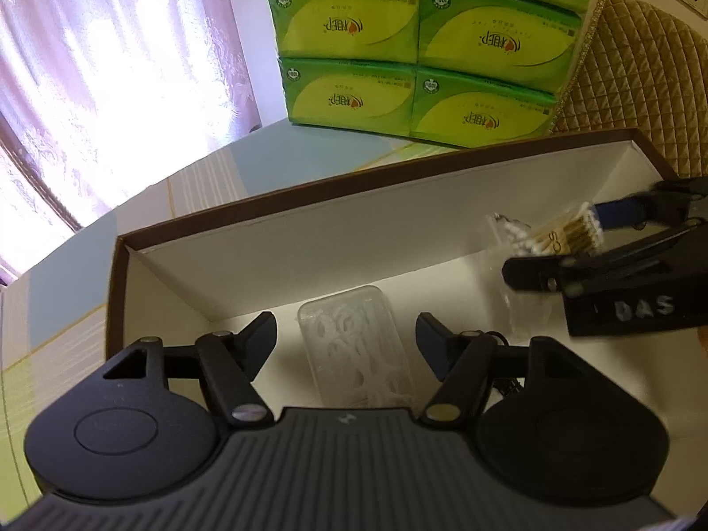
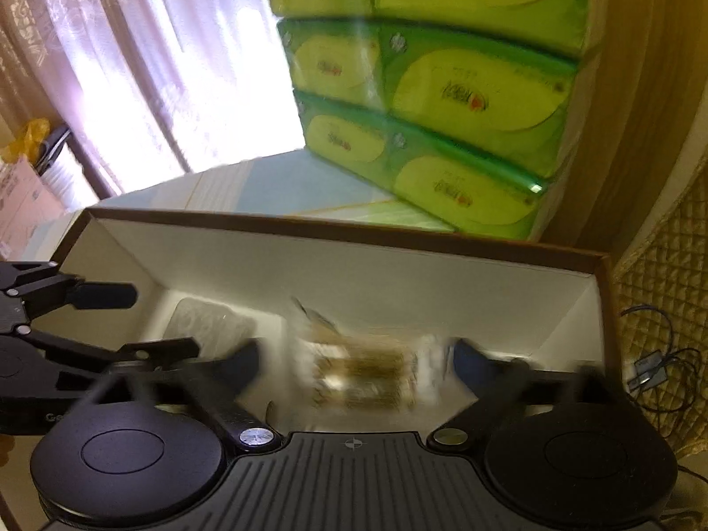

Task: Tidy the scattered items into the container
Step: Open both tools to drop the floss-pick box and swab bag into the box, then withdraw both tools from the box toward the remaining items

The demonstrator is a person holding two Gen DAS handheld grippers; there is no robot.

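Two black grippers work over one shallow brown-rimmed cardboard box with white inner walls (image 1: 283,243). From the left wrist camera, the left gripper (image 1: 346,338) has its fingers spread wide apart, holding nothing, above a clear plastic case of white floss picks (image 1: 354,345) that lies flat on the box floor. At the right edge, the right gripper (image 1: 571,236) has a clear packet of wooden-stemmed cotton swabs (image 1: 562,234) between its fingers, over the right part of the box. Stacked green tissue packs (image 1: 416,79) stand behind the box.

From the right wrist camera, the swab packet (image 2: 367,376) is badly blurred; the right gripper (image 2: 358,363) seems parted around it, though contact is unclear. The floss case (image 2: 208,323) lies leftward.
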